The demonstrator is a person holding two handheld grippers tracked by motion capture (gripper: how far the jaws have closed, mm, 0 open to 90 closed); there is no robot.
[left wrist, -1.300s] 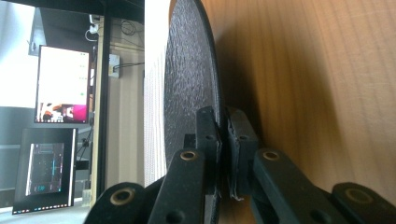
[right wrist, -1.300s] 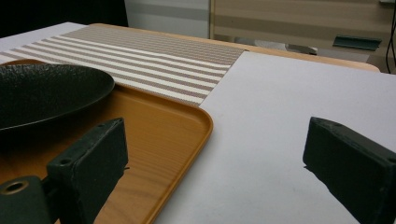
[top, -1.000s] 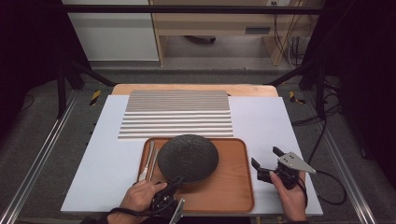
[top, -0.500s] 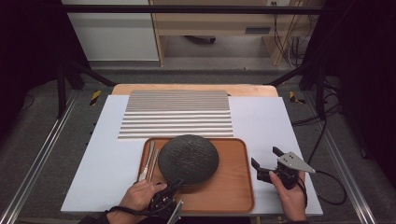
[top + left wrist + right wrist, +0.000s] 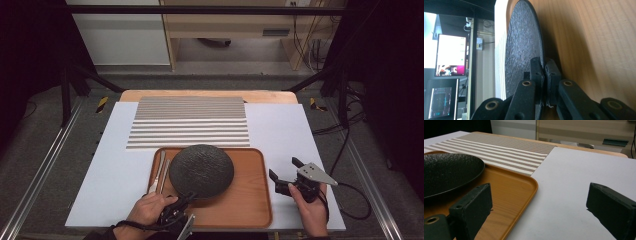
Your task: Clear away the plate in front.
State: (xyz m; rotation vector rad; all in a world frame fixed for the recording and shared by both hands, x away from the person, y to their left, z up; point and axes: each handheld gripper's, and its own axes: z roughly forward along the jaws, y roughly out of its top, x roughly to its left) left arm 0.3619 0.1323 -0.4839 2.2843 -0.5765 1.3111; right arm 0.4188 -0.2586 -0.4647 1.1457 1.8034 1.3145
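A dark, rough-textured plate sits on a wooden tray at the near side of the counter, its near rim pinched between the closed jaws of the left hand-held gripper. In the left gripper view the two pads meet on the thin edge of the plate, one above and one below, a grip that looks chosen because the rim is the only part of so flat a dish that offers a hold. The right hand-held gripper waits just off the tray's right edge with its jaws spread wide and nothing between them, apparently held clear so that the tray's raised lip stays free.

Left of the plate, on the tray, lie pale chopsticks, close enough to its rim that a sideways slide that way would likely knock them. Beyond the tray, touching or nearly touching its far edge, lies a striped placemat, flat and bare. The open room lies there and on the white surface right of the tray; to leave the tray, the plate would have to be lifted over its lip.
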